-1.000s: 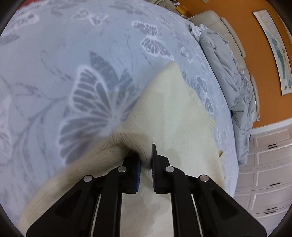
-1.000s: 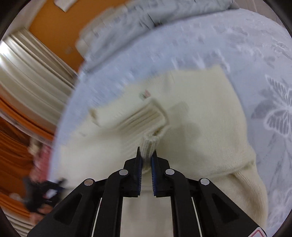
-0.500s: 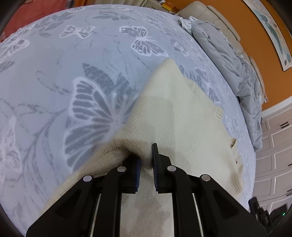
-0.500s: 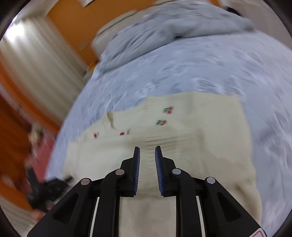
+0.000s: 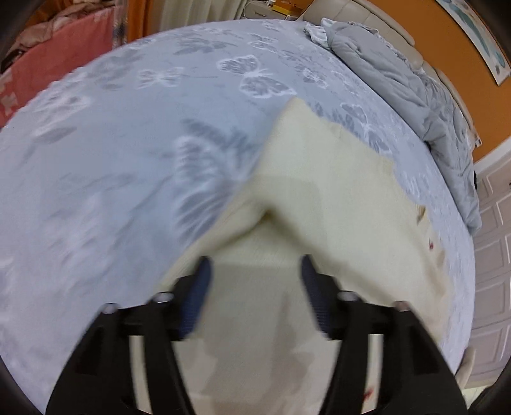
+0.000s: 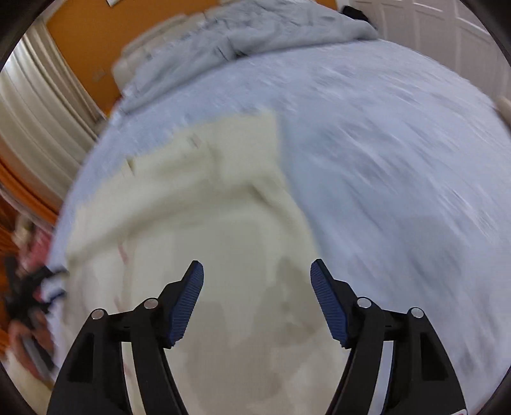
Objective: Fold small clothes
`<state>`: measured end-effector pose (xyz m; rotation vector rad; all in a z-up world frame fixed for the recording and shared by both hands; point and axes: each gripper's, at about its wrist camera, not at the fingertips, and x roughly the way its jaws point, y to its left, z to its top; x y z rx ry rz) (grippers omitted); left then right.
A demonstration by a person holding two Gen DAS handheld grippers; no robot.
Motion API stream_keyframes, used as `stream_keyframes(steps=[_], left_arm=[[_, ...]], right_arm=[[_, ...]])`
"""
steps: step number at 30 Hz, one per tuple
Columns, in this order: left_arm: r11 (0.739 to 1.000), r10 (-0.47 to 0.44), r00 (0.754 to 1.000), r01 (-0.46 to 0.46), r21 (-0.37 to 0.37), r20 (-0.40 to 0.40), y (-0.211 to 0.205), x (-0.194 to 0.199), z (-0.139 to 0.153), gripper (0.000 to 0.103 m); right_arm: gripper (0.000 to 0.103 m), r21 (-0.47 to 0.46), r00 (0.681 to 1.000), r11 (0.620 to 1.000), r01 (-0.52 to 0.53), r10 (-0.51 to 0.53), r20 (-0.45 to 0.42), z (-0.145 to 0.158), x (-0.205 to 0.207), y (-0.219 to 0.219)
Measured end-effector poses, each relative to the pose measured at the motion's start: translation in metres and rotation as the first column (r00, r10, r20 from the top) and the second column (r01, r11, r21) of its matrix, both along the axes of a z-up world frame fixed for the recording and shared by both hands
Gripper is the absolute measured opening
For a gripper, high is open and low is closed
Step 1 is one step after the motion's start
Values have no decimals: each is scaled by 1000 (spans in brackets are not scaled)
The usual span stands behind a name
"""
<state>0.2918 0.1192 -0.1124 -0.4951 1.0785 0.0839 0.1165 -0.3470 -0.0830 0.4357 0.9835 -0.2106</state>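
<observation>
A small cream knitted sweater [image 5: 322, 198] lies on the grey butterfly-print bedspread [image 5: 134, 153]. Part of it is folded over, with a raised ridge just ahead of my left gripper [image 5: 255, 265]. That gripper hovers over the sweater, its jaws opening, nothing between the blue pads [image 5: 198, 293]. In the right wrist view the same sweater [image 6: 204, 204] spreads ahead and to the left. My right gripper [image 6: 257, 268] stands over it, jaws opening too, and grips nothing. Both views are blurred by motion.
A crumpled grey duvet [image 5: 399, 83] lies along the head of the bed, duvet [image 6: 255, 28] also at the top of the right view. Orange wall [image 5: 460, 57], white panelled doors [image 5: 491, 255] and curtains [image 6: 35, 105] surround the bed. A pink cloth [image 5: 54, 67] hangs at far left.
Both grippers let go of the sweater folds they pinched and opened wide. The right one swung sideways fast over the sweater; the left drew back a little and rolled.
</observation>
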Motion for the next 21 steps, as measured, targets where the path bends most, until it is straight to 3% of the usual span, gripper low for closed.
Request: stream_keyframes(steps=[2,4,8,10,14,18,21], left_arm=[[1000,-3,1000,3,-10,-14,13,-38,3,83],[999,22,999,-23,-41,-34,33,-83,2,88],[990,76,989,-90,-107,-127,66,-159,-21,90],[988,71,991,-86,-132,-115,72,-187,-27,90],[996,-22,992,12,-85,-124,50,-203,-27,97],[991,-94,984,107,82,-151,20,-200,-30,98],[974,-147,975,172,145,-168,0,-197,-29,98]], right_arm=[[72,-37,996,999,-24,21,-83,-8,-45,6],[77,-33,990,999,-28,23,-140,-13,-78,7],[82,128,983,992,18,5,-183,-35,-121,8],[84,245,977,968,50,3,-211,-51,-130,10],[98,244,986,967,66,-26,-164,-56,-128,25],[98,223,995,974,42,-20,-100,-55,-119,40],[98,261,999,965,0,12,-43,-55,-111,50]])
